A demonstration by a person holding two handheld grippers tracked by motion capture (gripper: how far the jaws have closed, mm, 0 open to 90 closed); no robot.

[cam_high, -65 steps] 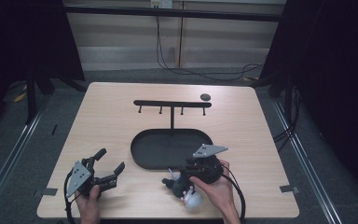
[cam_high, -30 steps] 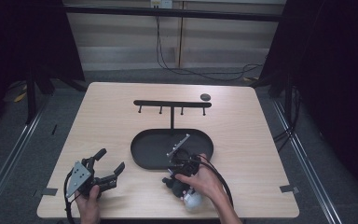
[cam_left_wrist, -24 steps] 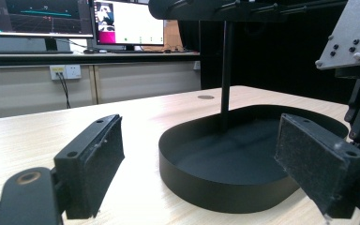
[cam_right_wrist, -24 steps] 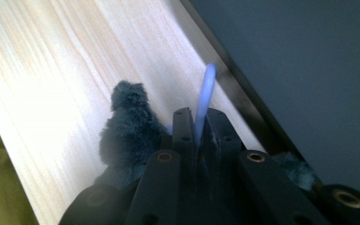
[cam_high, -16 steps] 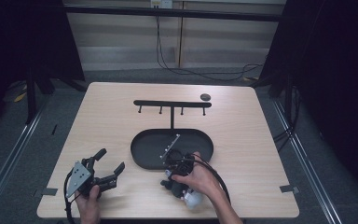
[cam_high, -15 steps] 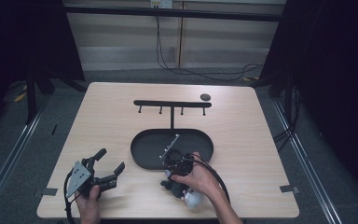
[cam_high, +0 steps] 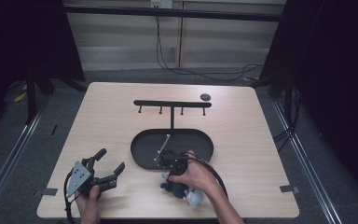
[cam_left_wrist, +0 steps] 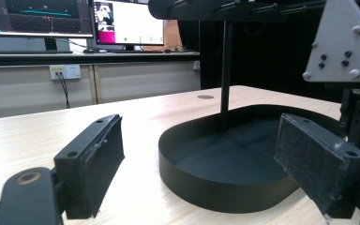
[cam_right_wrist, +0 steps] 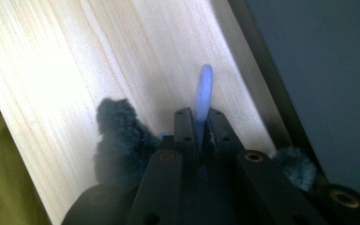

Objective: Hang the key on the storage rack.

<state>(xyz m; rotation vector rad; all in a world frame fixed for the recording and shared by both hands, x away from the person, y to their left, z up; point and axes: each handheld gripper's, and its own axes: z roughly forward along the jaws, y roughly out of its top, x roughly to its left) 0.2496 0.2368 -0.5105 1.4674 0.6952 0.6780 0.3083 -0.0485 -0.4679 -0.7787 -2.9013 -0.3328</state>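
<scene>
On table, one tray, two grippers

The left hand comes in at the bottom left of the high view and grips the left gripper, which lies low over the table and aims up and to the right. Its jaws stand wide apart, with nothing between them, as the left gripper view shows plainly. The right hand and forearm reach in from the bottom right, the hand wrapped over the right gripper and covering most of it. In the right gripper view its jaws are closed together on a thin pale blue ring.
</scene>
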